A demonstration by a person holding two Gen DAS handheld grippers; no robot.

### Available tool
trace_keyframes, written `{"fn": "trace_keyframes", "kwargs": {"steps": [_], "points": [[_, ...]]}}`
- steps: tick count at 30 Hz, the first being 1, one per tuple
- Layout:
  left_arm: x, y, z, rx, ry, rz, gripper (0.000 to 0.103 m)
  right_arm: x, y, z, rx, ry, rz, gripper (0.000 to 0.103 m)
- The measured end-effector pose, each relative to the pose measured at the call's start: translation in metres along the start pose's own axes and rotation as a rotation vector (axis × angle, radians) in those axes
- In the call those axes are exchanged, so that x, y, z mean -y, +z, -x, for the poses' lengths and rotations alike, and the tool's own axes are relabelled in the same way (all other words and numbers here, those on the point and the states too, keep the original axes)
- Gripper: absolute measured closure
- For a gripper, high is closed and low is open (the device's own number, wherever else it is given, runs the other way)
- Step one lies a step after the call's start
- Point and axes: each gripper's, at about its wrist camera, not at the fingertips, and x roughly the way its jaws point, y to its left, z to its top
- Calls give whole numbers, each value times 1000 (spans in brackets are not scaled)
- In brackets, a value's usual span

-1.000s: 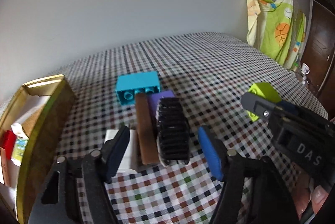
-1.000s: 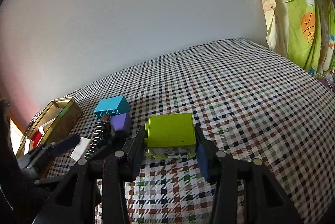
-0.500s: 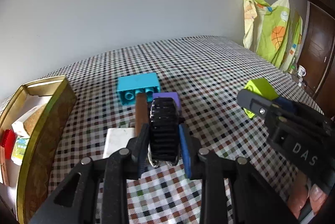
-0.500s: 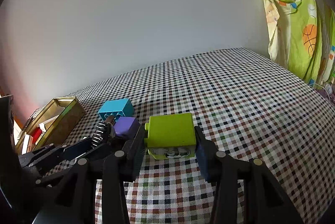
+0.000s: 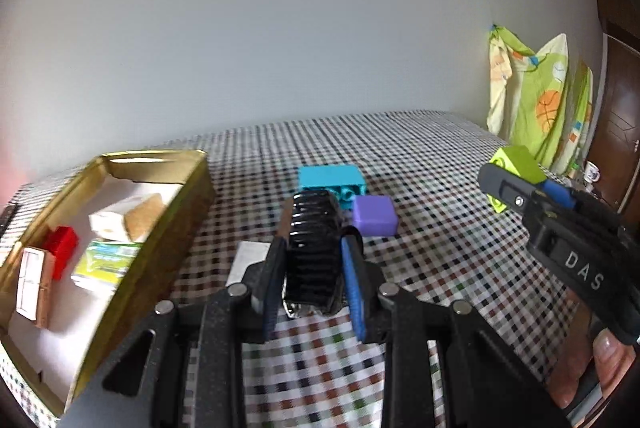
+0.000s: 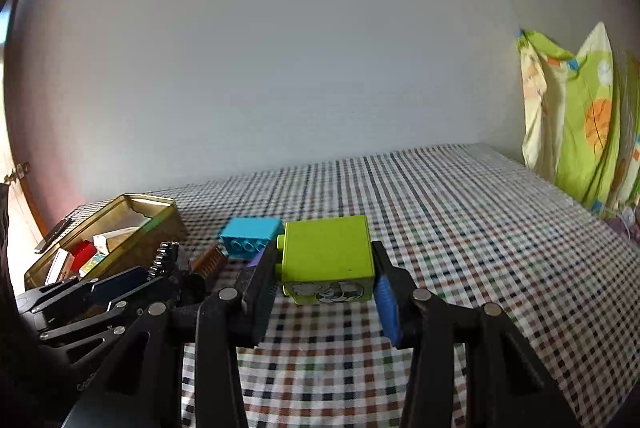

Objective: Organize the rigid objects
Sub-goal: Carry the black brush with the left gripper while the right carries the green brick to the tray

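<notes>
- The gold tin (image 5: 192, 204) is sitting open at your left gripper's nine o'clock, already taking small boxes, so it looks like the sorting target.
- Your right gripper (image 6: 326, 292) is clamping the green block (image 6: 326, 248) by its flat sides, off the checked cloth (image 6: 480, 228).
- Your left gripper (image 5: 314, 272) is pinching the black comb (image 5: 314, 248) across its width, ready for carrying.
- The blue block (image 5: 330, 178) and purple cube (image 5: 374, 214) are waiting at twelve o'clock.
</notes>
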Motion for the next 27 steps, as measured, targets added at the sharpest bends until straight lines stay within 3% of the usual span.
{"fn": "trace_keyframes", "kwargs": {"steps": [13, 27], "points": [[-26, -5, 18, 59, 96, 40, 76, -20, 2, 2, 41, 23, 57, 57], [-33, -10, 30, 101, 129, 68, 76, -41, 0, 3, 58, 67, 94, 57]]}}
